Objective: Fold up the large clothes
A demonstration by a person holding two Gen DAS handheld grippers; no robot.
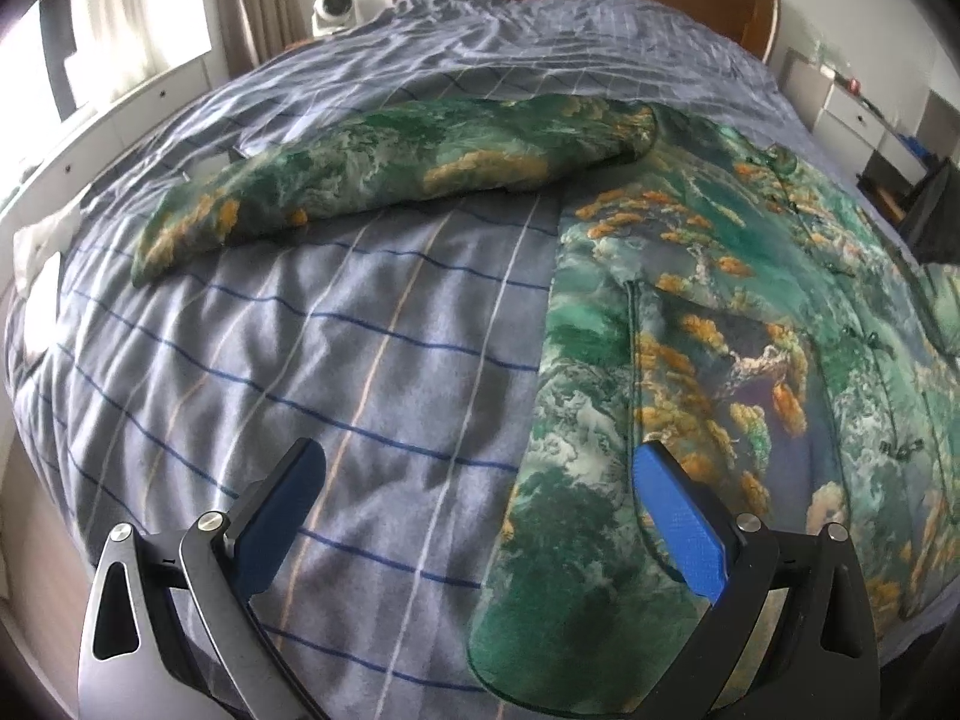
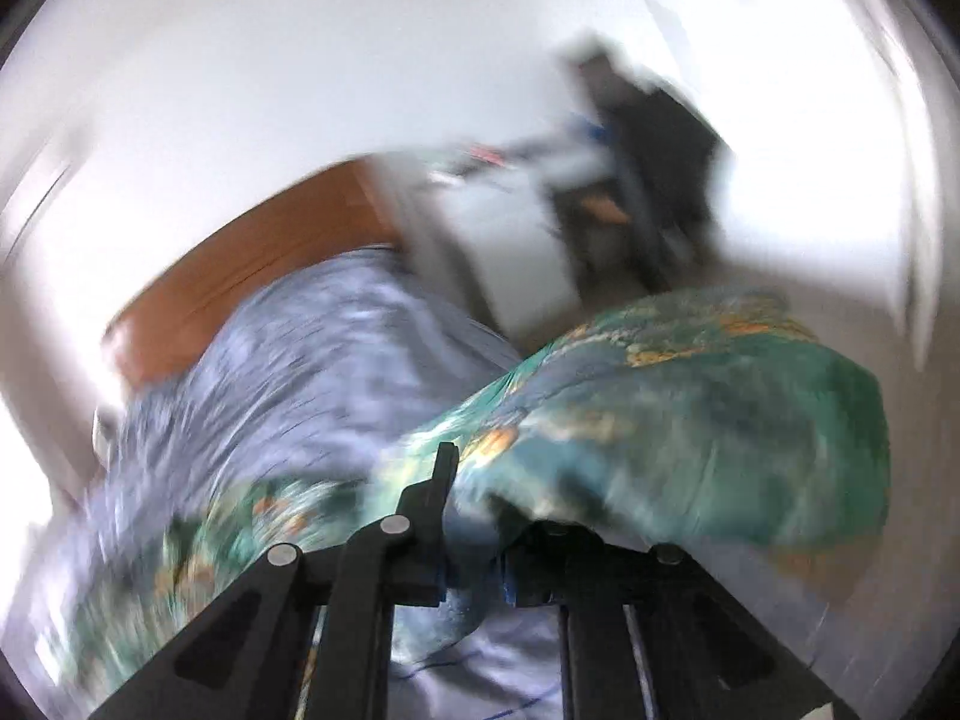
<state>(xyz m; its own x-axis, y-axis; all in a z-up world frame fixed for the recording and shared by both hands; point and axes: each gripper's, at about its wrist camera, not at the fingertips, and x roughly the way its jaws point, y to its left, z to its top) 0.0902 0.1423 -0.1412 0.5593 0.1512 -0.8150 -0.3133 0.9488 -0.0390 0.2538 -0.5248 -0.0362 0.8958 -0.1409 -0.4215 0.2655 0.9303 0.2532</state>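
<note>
Jacket lies spread on the bed, one sleeve flung sideways. Your left tool hovers released at the hem. Right tool is clenched on jacket fabric, view blurred. Likely padded, soft, bulky: grip hems and cuffs.

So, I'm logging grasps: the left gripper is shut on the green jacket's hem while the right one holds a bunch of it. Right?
Not quite. In the left wrist view the left gripper is open, its fingers spread over the green jacket hem, gripping nothing. The right gripper does hold a bunch of it, per the right wrist view.
</note>
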